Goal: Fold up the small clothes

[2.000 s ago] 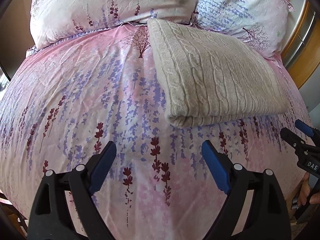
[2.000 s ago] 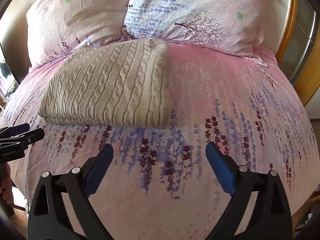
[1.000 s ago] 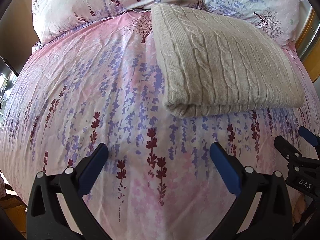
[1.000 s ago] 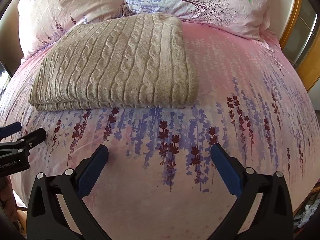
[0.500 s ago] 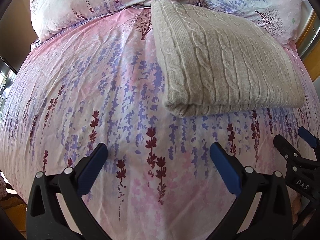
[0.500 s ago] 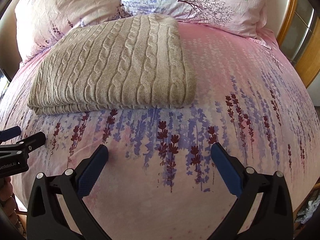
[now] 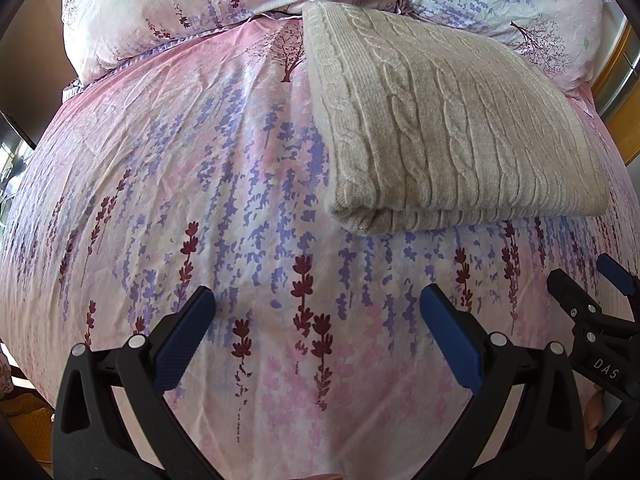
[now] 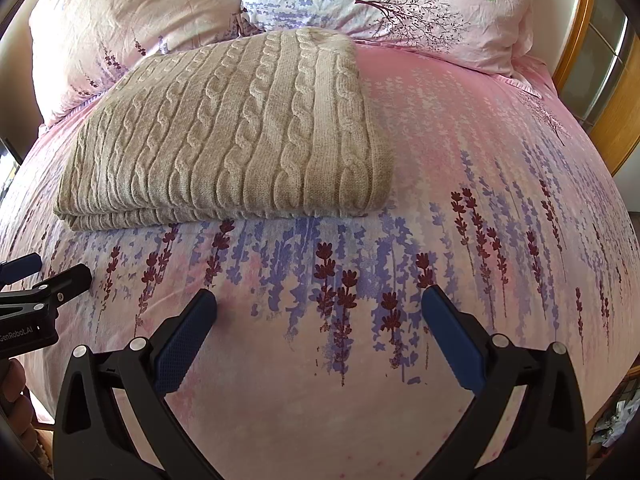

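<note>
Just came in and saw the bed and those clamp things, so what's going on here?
A person is holding a gripper in each hand over a bed with a pink floral cover. A beige cable-knit garment lies folded in a neat rectangle near the two pillows. Neither the left gripper nor the right gripper is touching it; both are open and empty, short of its near edge. The fold looks finished.
</note>
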Action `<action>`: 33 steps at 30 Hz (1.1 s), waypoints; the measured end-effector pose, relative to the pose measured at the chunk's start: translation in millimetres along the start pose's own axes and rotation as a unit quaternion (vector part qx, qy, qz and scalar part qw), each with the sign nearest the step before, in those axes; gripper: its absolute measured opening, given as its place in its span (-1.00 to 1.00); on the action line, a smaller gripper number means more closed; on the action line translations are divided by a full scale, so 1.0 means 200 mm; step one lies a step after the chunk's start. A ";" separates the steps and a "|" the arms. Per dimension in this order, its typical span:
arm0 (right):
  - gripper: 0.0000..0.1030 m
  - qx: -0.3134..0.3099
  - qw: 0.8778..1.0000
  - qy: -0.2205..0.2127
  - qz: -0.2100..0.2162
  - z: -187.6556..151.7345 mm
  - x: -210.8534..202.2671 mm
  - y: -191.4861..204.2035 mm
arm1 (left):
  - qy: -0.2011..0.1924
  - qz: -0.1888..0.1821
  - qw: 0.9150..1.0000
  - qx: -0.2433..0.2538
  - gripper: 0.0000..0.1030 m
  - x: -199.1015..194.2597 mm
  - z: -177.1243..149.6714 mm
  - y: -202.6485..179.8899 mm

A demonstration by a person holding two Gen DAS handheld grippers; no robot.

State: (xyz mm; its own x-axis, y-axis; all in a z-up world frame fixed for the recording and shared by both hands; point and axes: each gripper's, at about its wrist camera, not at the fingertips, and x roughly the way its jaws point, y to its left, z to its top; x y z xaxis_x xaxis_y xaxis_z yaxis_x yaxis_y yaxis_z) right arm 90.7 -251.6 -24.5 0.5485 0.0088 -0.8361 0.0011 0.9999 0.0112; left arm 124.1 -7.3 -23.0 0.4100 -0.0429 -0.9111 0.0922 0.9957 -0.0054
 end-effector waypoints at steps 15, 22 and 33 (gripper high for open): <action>0.97 0.000 1.000 0.000 0.000 0.00 0.00 0.00 | 0.000 0.001 1.000 -0.002 0.97 0.00 -0.01 -0.01; 0.97 0.000 1.000 0.000 0.000 0.00 0.00 0.00 | 0.000 0.002 1.000 -0.004 0.97 0.00 -0.01 -0.01; 0.97 0.000 1.000 0.000 0.000 0.00 0.00 0.00 | -0.001 0.003 1.000 -0.006 0.97 0.00 -0.01 -0.01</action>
State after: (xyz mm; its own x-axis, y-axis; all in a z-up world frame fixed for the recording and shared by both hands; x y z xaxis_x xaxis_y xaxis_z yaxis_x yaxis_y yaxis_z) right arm 91.1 -251.8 -24.6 0.5486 0.0089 -0.8360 0.0005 0.9999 0.0109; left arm 121.0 -9.6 -23.3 0.4115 -0.0378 -0.9106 0.0799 0.9968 -0.0052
